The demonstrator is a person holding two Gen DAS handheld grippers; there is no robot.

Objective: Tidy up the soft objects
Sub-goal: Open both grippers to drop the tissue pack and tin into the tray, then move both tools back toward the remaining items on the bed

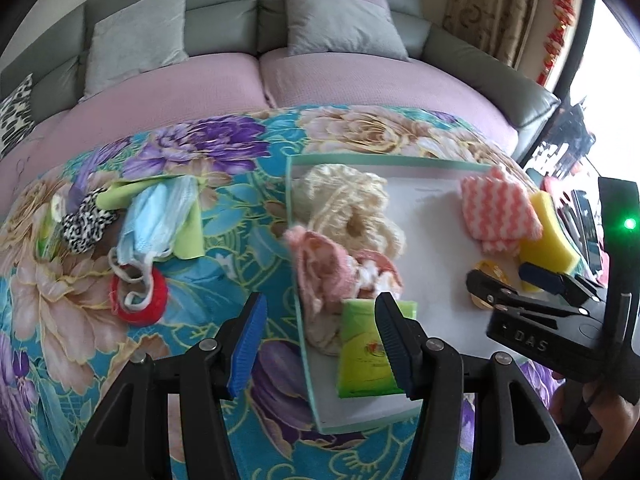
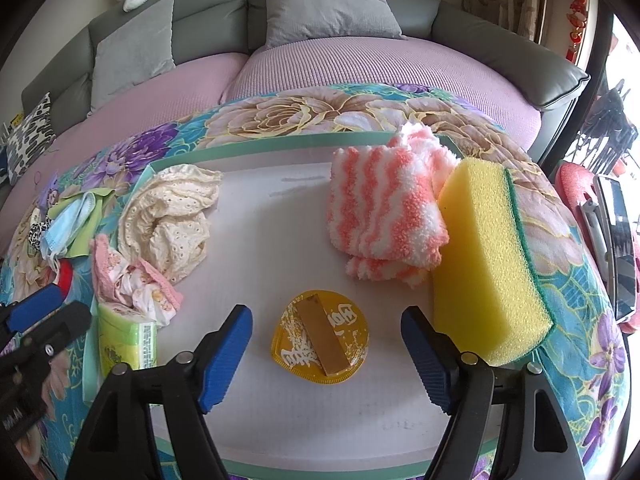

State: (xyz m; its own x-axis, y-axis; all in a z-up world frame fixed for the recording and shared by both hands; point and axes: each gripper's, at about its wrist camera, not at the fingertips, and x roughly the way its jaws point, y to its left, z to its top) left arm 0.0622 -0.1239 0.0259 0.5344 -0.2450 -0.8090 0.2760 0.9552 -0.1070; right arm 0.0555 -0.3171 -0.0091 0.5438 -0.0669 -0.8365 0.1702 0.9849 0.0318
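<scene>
A white tray with a green rim (image 1: 360, 160) (image 2: 260, 148) lies on a floral cloth. On it are a cream lace cloth (image 1: 344, 200) (image 2: 172, 216), a pink baby garment (image 1: 320, 268) (image 2: 132, 284), a green tissue pack (image 1: 364, 352) (image 2: 124, 344), a pink-white striped towel (image 1: 496, 208) (image 2: 384, 208), a yellow sponge (image 1: 548, 236) (image 2: 484, 264) and a round yellow packet (image 2: 320, 340). My left gripper (image 1: 320, 340) is open and empty over the tray's left edge. My right gripper (image 2: 326, 356) is open around the yellow packet, above it.
Left of the tray on the floral cloth (image 1: 224, 280) lie a blue face mask (image 1: 156, 220), a green cloth (image 1: 188, 236), a leopard scrunchie (image 1: 86, 220) and a red hair ring (image 1: 140, 296). A sofa with grey cushions (image 1: 136, 40) stands behind. A phone (image 2: 620, 248) lies far right.
</scene>
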